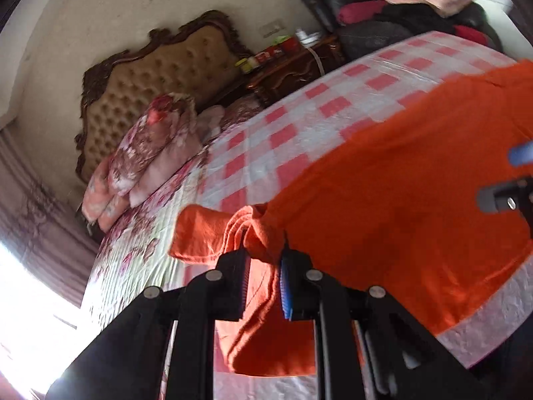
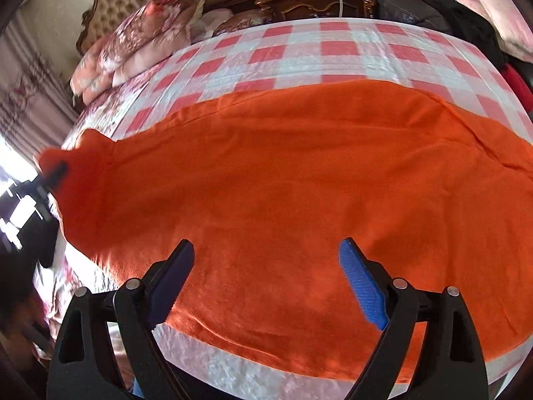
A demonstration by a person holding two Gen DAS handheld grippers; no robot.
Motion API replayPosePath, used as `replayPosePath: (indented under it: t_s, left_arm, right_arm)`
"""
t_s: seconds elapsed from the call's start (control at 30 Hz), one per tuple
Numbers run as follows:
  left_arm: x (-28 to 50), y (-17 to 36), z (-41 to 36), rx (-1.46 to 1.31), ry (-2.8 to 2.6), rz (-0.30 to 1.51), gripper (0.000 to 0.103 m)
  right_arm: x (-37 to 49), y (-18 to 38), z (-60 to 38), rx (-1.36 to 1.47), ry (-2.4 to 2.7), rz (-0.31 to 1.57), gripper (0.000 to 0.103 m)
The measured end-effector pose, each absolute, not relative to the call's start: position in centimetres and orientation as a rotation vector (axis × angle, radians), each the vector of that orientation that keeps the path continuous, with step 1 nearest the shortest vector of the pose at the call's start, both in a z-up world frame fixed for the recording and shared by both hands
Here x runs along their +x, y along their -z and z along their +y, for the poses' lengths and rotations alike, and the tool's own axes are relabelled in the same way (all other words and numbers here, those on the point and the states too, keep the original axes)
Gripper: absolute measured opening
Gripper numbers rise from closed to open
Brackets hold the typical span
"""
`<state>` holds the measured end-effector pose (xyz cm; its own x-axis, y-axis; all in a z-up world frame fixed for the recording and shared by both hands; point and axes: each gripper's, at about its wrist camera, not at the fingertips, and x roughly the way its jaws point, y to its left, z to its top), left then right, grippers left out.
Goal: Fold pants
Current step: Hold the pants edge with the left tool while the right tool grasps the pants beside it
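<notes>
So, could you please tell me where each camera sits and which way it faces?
Left wrist: on the left gripper, facing the headboard; its fingers pinch a bunched end of the orange pants.
Right wrist: on the right gripper, open above the pants, facing across the bed.
Shared: pants, checkered bedspread, headboard.

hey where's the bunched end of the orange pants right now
Pinched in the left gripper, lifted over the bed's near-left corner; the rest of the orange pants lie on the checked cover.
</notes>
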<state>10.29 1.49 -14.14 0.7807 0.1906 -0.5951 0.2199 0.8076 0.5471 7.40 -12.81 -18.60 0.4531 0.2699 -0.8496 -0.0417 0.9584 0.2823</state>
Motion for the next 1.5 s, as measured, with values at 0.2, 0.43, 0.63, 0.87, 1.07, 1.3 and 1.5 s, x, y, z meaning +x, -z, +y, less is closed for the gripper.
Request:
replayPosePath:
  t_s: [0.2, 0.43, 0.63, 0.87, 1.07, 1.3, 1.5]
  left_arm:
    - [8.0, 20.0, -2.3, 0.72, 0.144, 0.748, 0.015]
    - [8.0, 19.8, -1.7, 0.699, 0.101, 0.701, 0.016]
    - [7.5, 19.5, -1.0, 0.674, 0.11, 0.705, 0.016]
    - [6.9, 18.3, -0.4, 0.63, 0.106, 0.669, 0.016]
    - [5.4, 17.8, -0.3, 0.612, 0.147, 0.648, 0.016]
    - [3.3, 19.3, -4.3, 0.649, 0.263, 0.63, 0.015]
    - [3.0, 21.7, -7.6, 0.682, 0.344, 0.671, 0.015]
  right_arm:
    - [7.4, 19.6, -15.9, 0.366, -0.204, 1.114, 0.088]
    - [8.7, 18.9, -15.6, 0.569, -0.385, 1.129, 0.089]
    - [13.4, 19.1, -11.1, 0.689, -0.611, 1.238, 0.089]
    - [17.8, 20.1, -5.7, 0.66, -0.648, 1.334, 0.088]
    - [20.6, 19.3, -4.4, 0.548, -0.587, 1.254, 0.045]
    - [20.0, 18.8, -8.1, 0.499, -0.484, 1.134, 0.008]
    - [19.3, 20.1, -12.0, 0.564, -0.42, 1.114, 0.008]
